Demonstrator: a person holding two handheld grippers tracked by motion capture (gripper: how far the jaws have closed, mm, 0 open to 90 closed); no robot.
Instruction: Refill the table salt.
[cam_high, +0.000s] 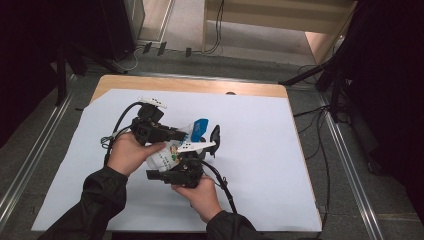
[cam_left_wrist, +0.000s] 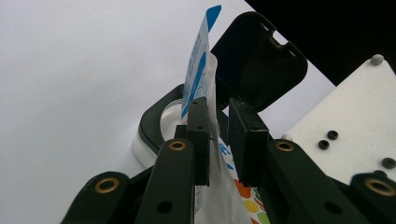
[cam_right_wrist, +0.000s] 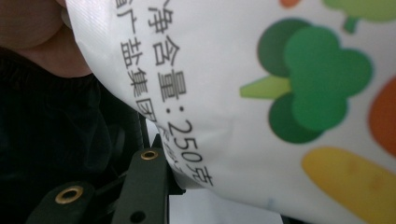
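A wooden table is covered by a white sheet, with a strip of bare wood left along the far edge. Grey floor is seen around it, crossed by metal rails on both sides. Black cables are trailed over the floor. Pale wooden furniture is noted beyond. Both sides are lost in darkness.

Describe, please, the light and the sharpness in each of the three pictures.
High view: bright white sheet, dark surroundings, slightly soft. Left gripper view: pouch and black lid sharp against a pale, washed-out background. Right gripper view: pouch print very close, slightly blurred, dark at left.
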